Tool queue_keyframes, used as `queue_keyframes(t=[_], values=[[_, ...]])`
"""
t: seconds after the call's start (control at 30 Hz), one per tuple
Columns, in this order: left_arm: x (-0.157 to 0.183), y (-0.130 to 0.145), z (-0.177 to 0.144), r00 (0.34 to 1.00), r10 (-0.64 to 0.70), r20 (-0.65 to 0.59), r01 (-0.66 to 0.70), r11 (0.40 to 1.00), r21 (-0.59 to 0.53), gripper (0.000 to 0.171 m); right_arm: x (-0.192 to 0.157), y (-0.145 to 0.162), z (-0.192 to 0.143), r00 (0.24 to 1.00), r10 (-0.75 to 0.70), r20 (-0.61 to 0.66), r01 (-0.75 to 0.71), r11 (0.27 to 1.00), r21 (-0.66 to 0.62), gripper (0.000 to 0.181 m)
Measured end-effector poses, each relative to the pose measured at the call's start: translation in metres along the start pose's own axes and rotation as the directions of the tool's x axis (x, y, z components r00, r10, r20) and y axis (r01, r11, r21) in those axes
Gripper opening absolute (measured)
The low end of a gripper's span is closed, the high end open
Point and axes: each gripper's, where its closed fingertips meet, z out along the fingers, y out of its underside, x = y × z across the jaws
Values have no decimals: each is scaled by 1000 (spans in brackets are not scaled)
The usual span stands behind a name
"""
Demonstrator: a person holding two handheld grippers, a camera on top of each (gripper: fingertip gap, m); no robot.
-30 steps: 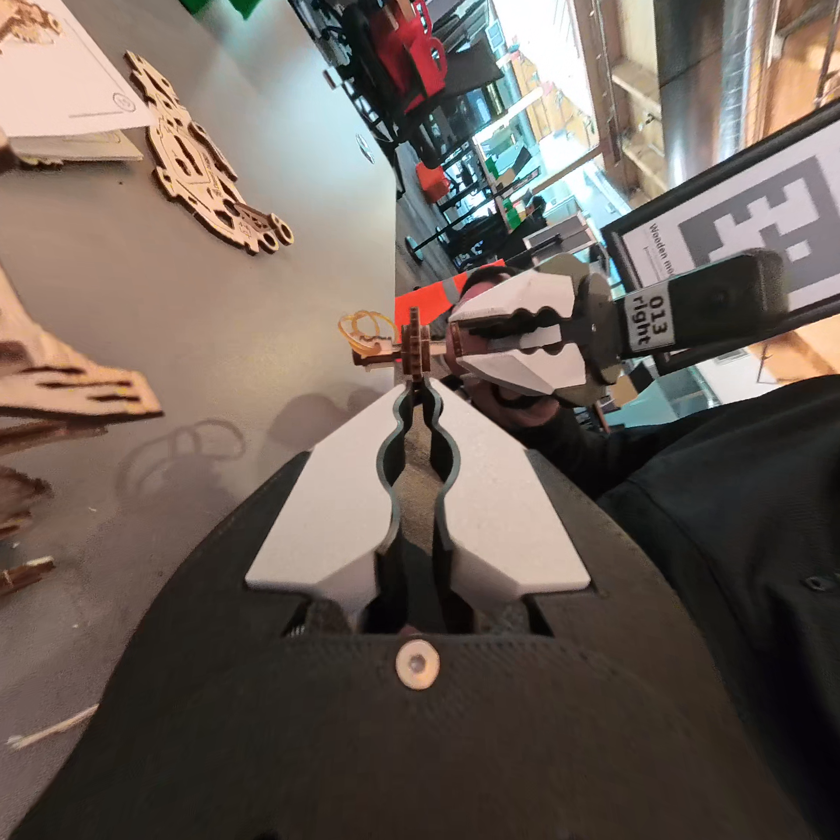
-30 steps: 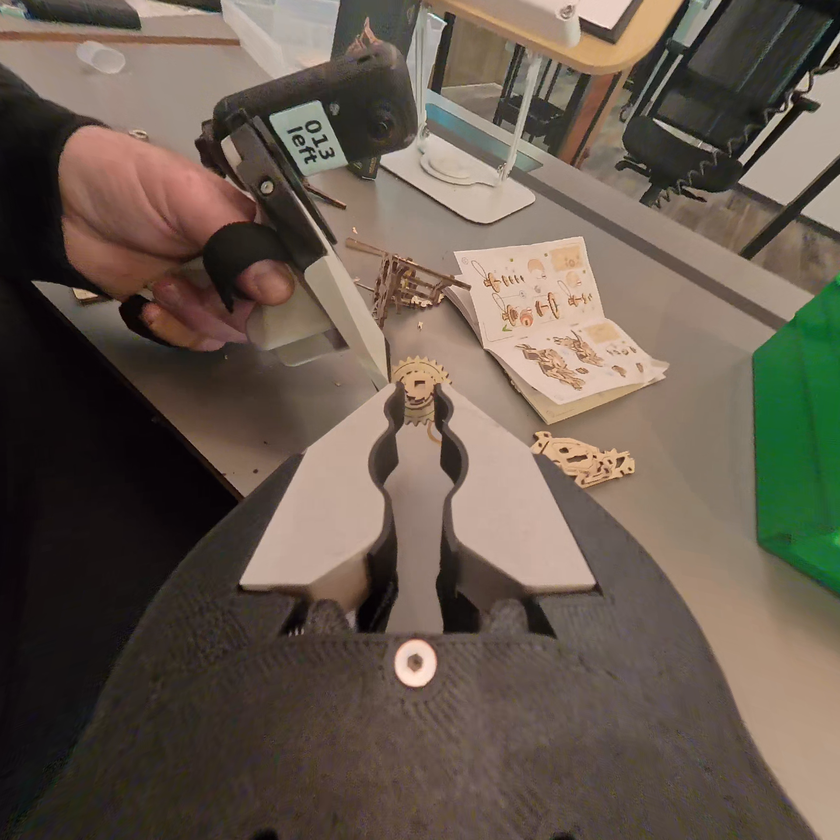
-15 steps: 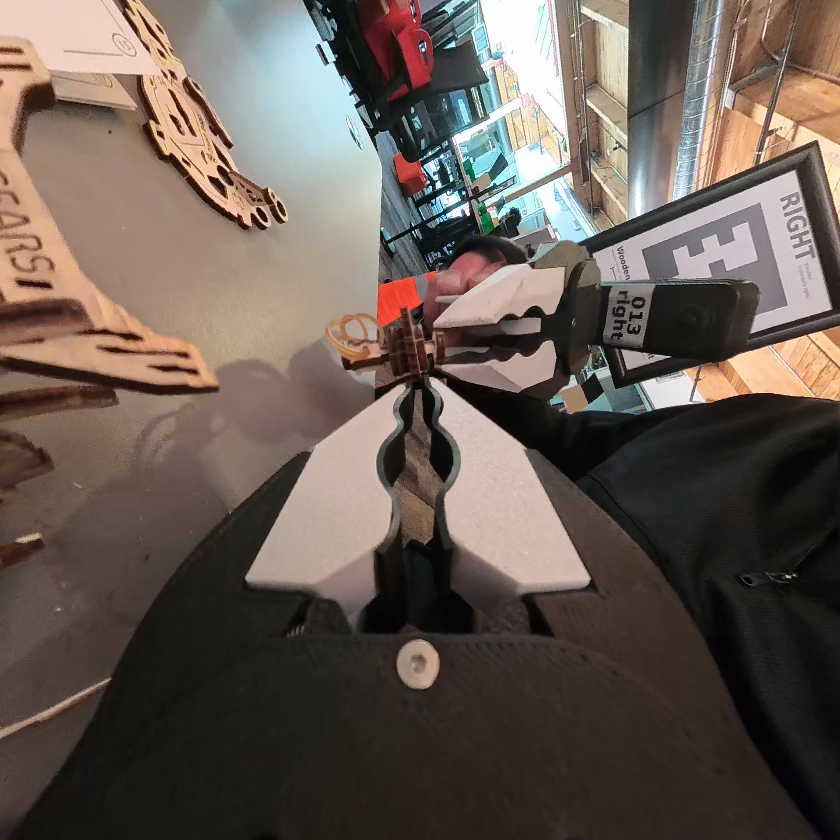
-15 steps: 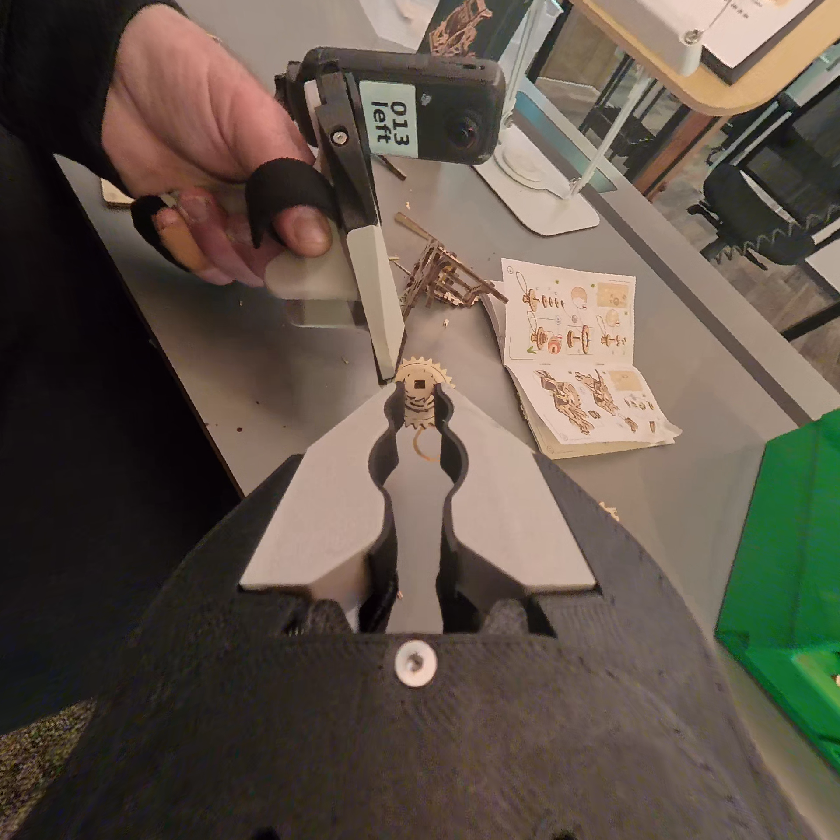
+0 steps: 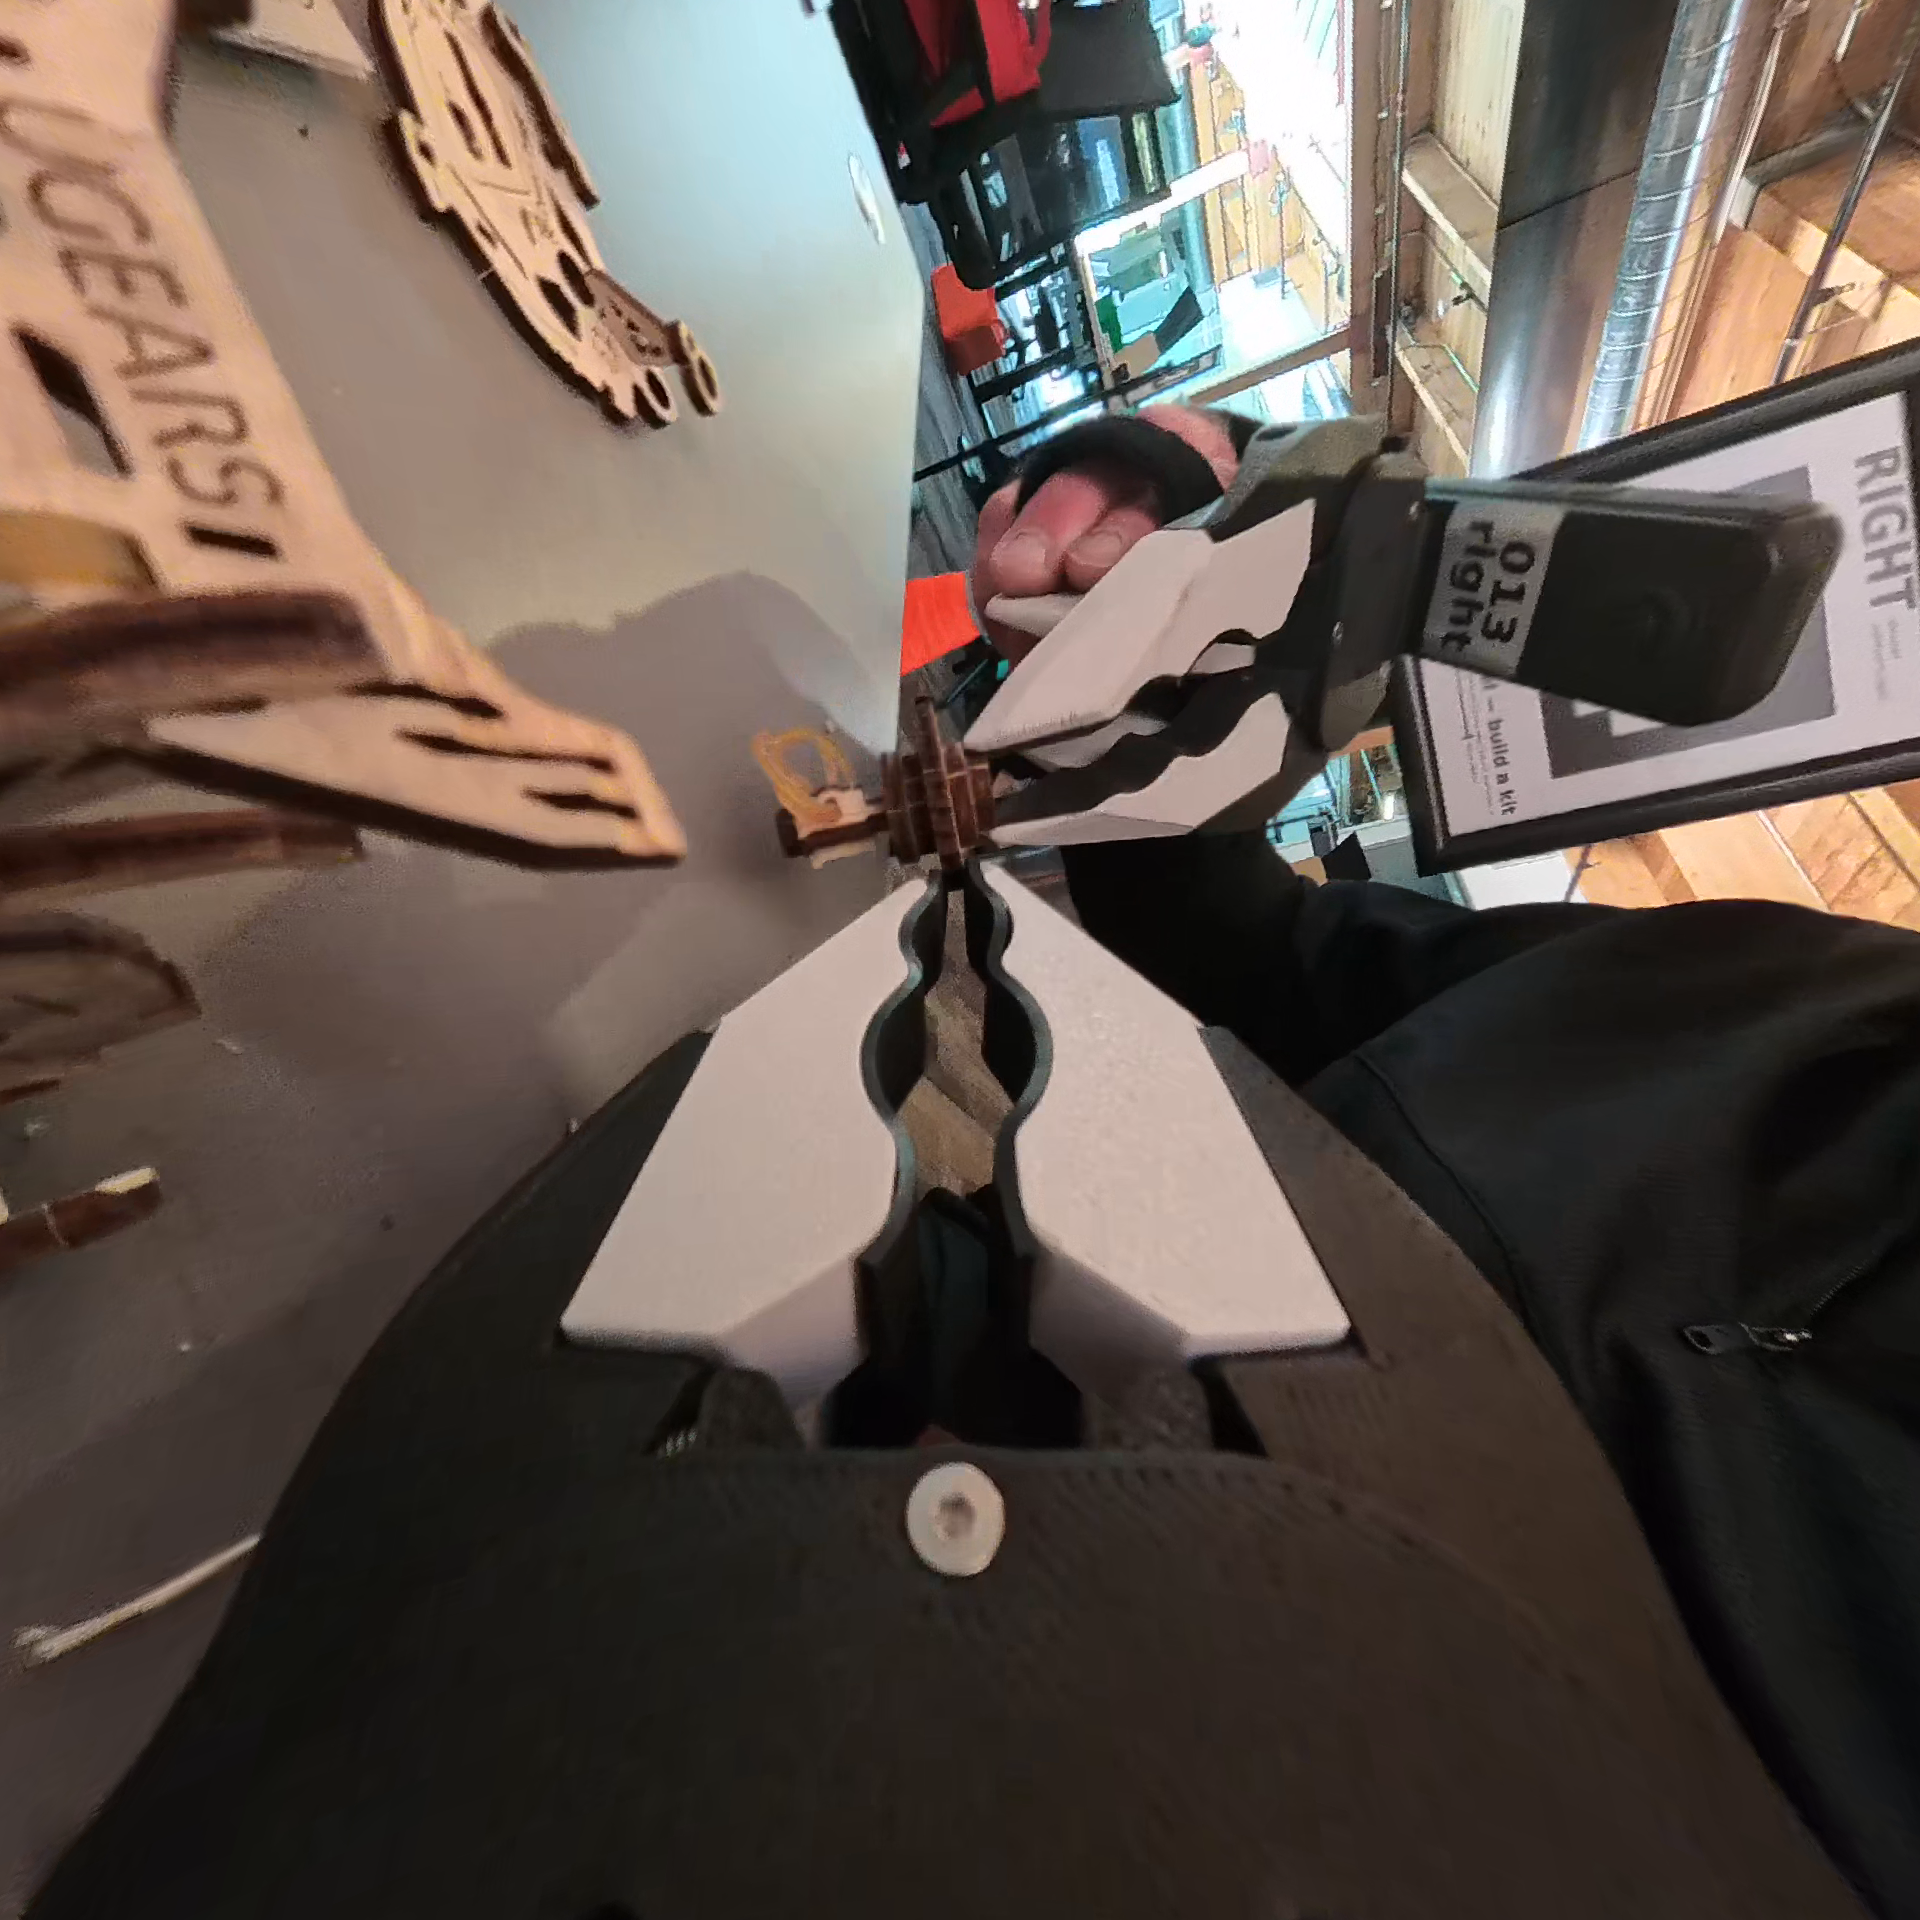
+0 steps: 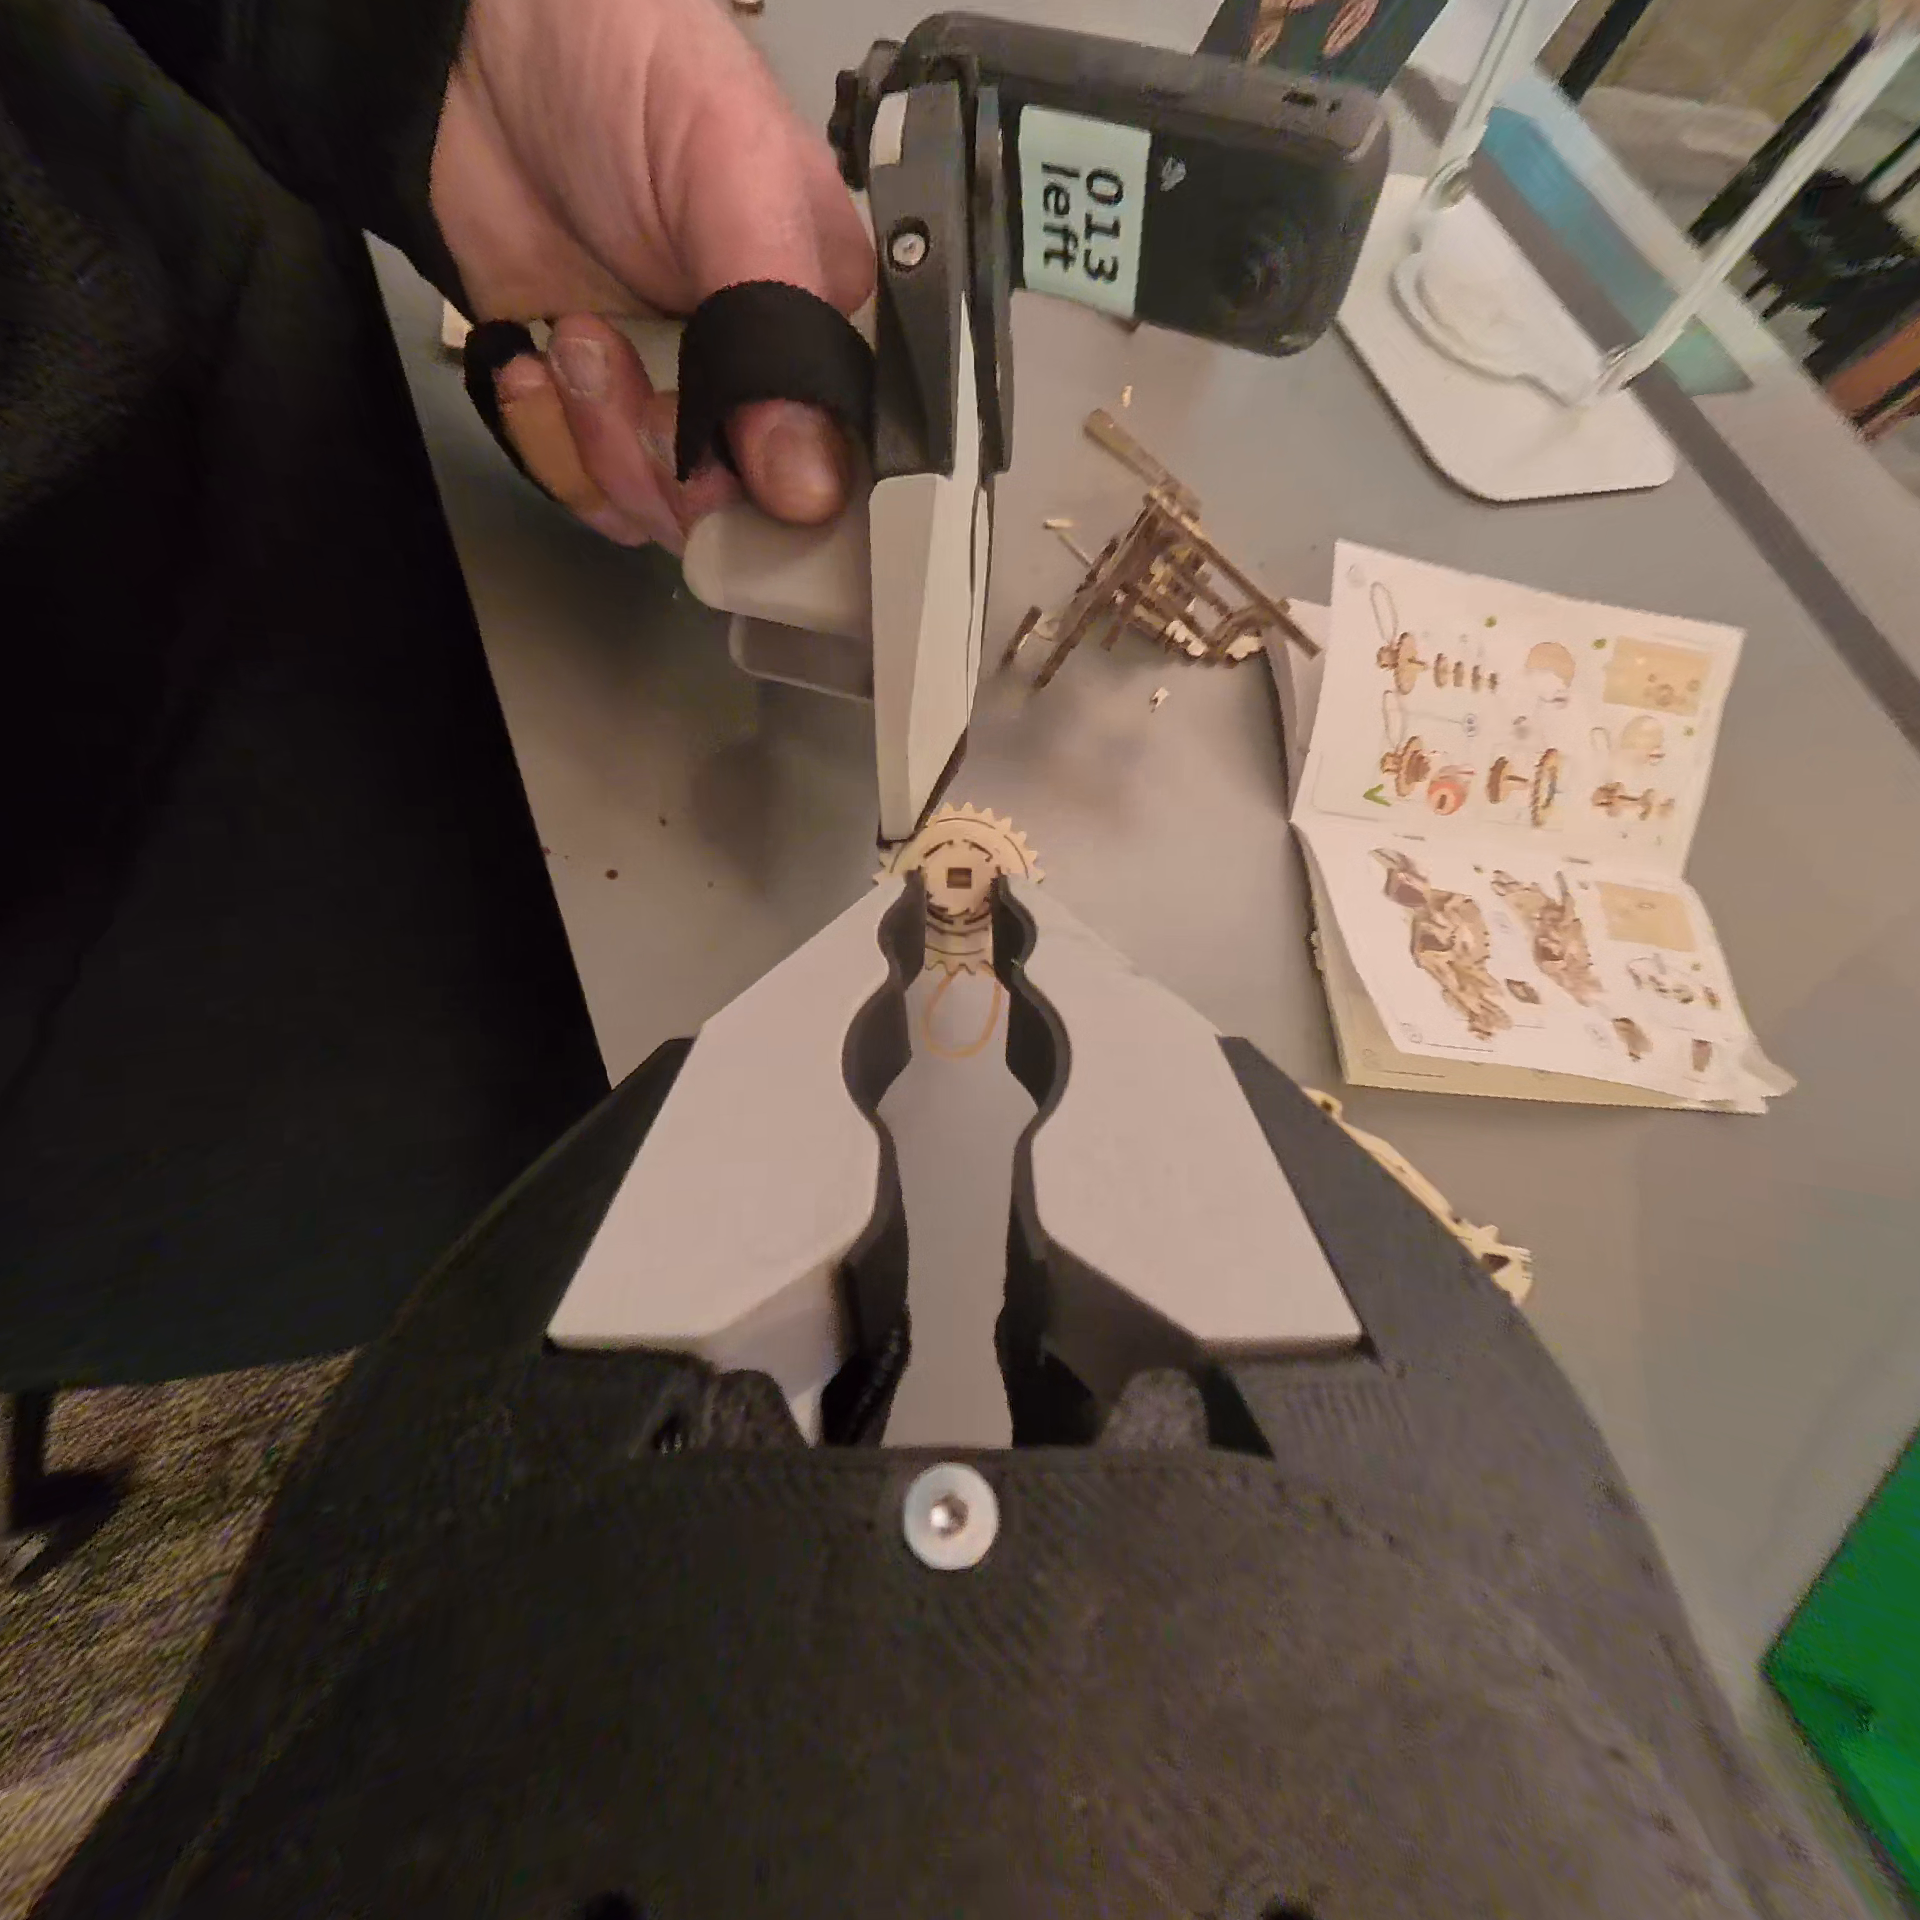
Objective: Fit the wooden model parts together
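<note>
A small wooden gear assembly (image 6: 961, 852) with a toothed disc on a short axle is held in the air between both grippers over the grey table's front edge. My right gripper (image 6: 961, 888) is shut on its hub, with a yellow rubber band (image 6: 961, 1013) hanging from it between the fingers. My left gripper (image 6: 914, 821) comes down from above and is shut on the gear's rim. In the left wrist view the gear assembly (image 5: 930, 800) sits edge-on at my left gripper (image 5: 956, 878), with the right gripper (image 5: 997, 779) pinching it from the right.
A partly built wooden model (image 6: 1153, 603) stands on the table (image 6: 1143, 790) behind the gear and looms at the left in the left wrist view (image 5: 312, 675). An open instruction booklet (image 6: 1507, 831), a flat wooden part (image 5: 540, 208), a green box (image 6: 1860, 1662) and a white stand (image 6: 1507, 416) are nearby. My left and right fingertips are right by each other.
The left gripper has swung from tilted to upright above the gear. Both grippers have moved with the gear closer to the partly built model. Both still hold it.
</note>
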Motion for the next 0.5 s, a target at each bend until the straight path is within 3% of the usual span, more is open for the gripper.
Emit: queue_keyframes(t=[0.5], values=[[-25, -5, -4, 993, -99, 69, 99, 995, -3, 1, 6, 18, 21, 995, 64, 75, -59, 996, -68, 10]])
